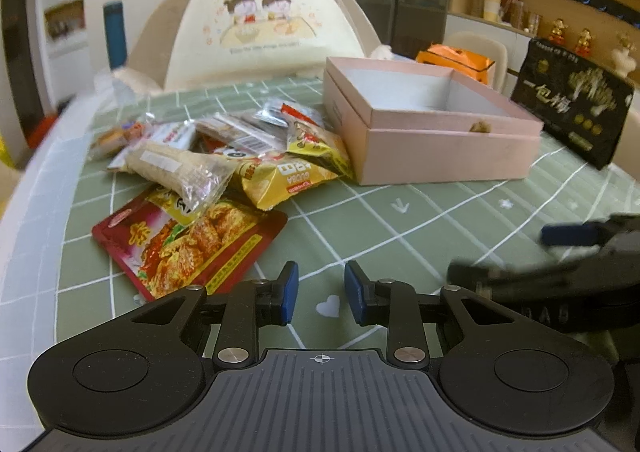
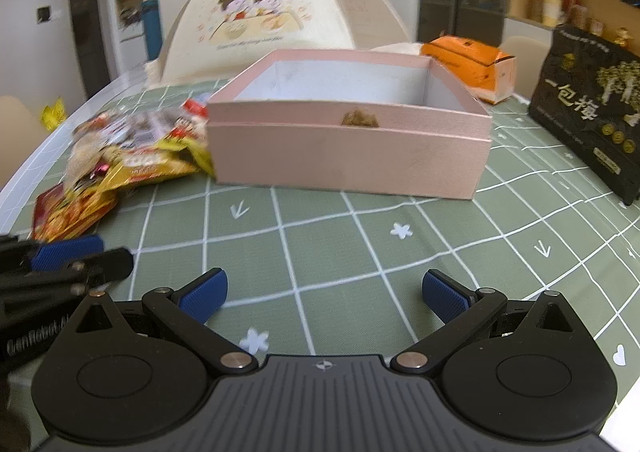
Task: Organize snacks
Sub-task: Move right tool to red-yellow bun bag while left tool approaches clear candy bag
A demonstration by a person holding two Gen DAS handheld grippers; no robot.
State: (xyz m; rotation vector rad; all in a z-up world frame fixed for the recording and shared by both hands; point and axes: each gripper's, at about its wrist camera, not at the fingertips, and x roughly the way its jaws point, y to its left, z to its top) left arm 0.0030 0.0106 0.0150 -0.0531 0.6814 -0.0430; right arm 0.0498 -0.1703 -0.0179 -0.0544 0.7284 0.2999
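Note:
A pile of snack packets [image 1: 224,155] lies on the green checked tablecloth, left of an open, empty pink box [image 1: 424,119]. A red packet [image 1: 188,248] is nearest, with yellow packets [image 1: 280,175] and a clear-wrapped bar [image 1: 180,167] on top. My left gripper [image 1: 321,292] is open with a narrow gap, empty, low over the cloth just right of the red packet. In the right wrist view the pink box [image 2: 348,147] is straight ahead and the pile [image 2: 128,155] at left. My right gripper [image 2: 324,296] is wide open and empty, short of the box.
A black gift box [image 1: 572,111] stands right of the pink box, also in the right wrist view [image 2: 588,111]. An orange carton [image 2: 472,67] and a cream mesh food cover [image 2: 260,23] sit behind. The table edge [image 1: 36,187] runs along the left.

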